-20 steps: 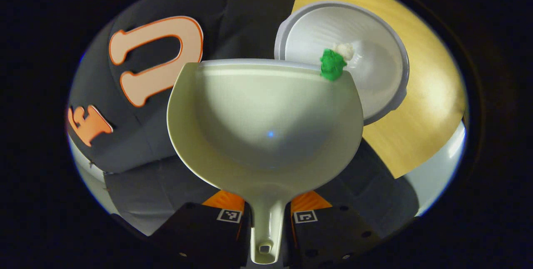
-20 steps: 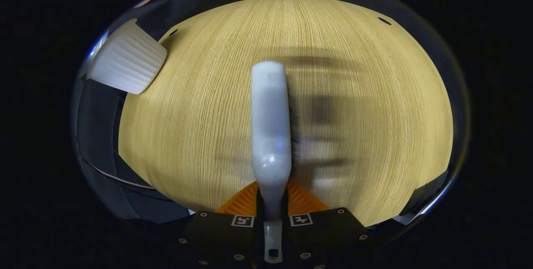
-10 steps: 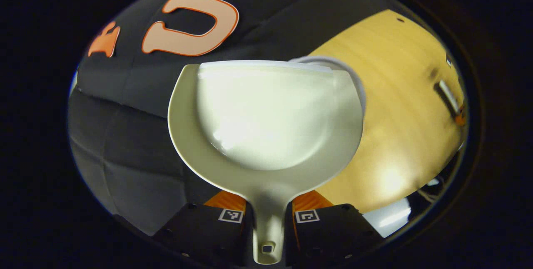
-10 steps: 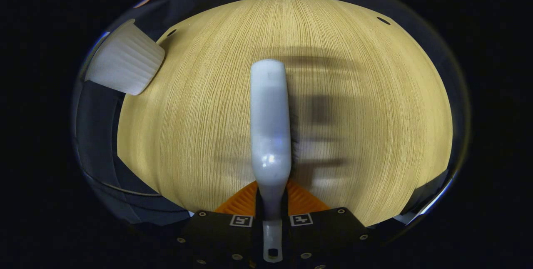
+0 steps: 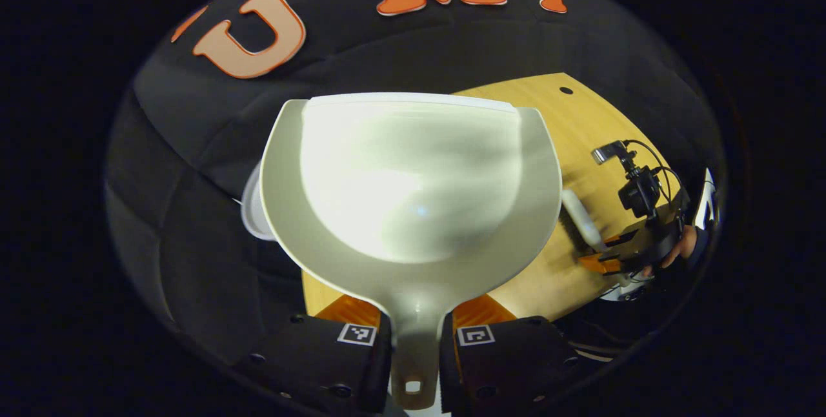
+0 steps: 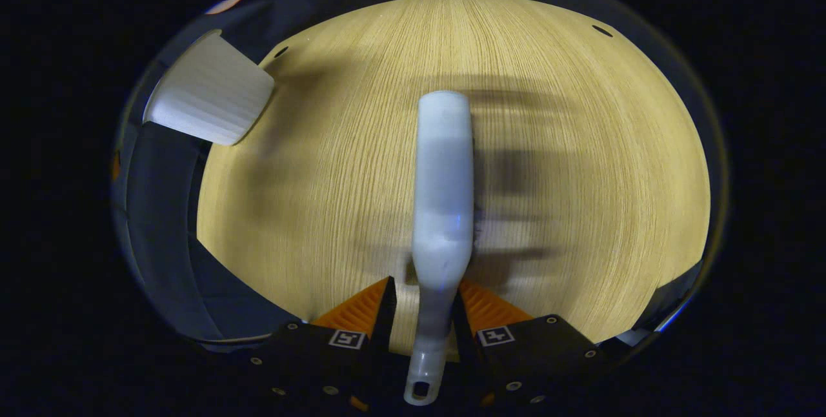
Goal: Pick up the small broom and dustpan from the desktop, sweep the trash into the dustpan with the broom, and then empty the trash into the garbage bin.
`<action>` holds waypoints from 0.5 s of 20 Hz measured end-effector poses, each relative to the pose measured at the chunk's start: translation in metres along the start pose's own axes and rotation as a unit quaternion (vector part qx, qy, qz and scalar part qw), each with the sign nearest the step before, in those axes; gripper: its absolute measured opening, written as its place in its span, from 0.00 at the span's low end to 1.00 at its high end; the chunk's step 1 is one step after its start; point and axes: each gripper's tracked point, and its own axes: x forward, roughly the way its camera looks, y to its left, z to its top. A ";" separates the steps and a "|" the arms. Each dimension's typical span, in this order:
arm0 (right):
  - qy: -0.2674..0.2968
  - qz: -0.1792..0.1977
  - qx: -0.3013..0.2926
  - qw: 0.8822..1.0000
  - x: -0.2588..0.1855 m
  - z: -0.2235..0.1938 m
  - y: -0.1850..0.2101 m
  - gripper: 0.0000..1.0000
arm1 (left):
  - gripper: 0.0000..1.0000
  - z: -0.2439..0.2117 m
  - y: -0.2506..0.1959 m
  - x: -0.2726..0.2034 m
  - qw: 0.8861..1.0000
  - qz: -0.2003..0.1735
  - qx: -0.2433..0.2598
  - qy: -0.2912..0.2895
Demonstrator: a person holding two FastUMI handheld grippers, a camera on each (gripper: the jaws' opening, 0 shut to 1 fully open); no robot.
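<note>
My left gripper [image 5: 416, 308] is shut on the handle of the pale dustpan [image 5: 413, 178], whose bowl faces me and holds nothing. A sliver of the white garbage bin's rim [image 5: 250, 212] peeks out behind the pan's left edge. In the right gripper view the white broom [image 6: 444, 178] lies lengthways over the wooden table [image 6: 335, 197], its handle between the fingers of my right gripper [image 6: 426, 294]. Those fingers stand apart, with a gap of table showing on the handle's left side. Far off in the left gripper view, the right gripper [image 5: 606, 257] and the broom [image 5: 581, 222] sit low over the table.
The ribbed white bin [image 6: 208, 97] stands at the table's far left corner in the right gripper view. A hand [image 5: 681, 250] holds the right gripper near the table's edge. Black cloth walls surround the table [image 5: 581, 126].
The left gripper swung the dustpan off the bin, where green and white trash showed a second ago. The right fingers parted from the broom handle, and the broom tilted slightly.
</note>
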 end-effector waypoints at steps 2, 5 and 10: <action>-0.006 0.007 0.000 1.000 -0.009 0.001 -0.006 0.65 | 0.31 -0.021 -0.026 0.033 0.999 -0.028 -0.029 0.028; -0.016 0.010 0.003 1.000 -0.015 0.002 -0.010 0.63 | 0.31 -0.053 -0.061 0.073 0.993 -0.057 -0.073 0.074; -0.043 0.032 0.024 0.998 -0.024 0.013 -0.007 0.74 | 0.31 -0.091 -0.091 0.125 0.978 -0.084 -0.131 0.142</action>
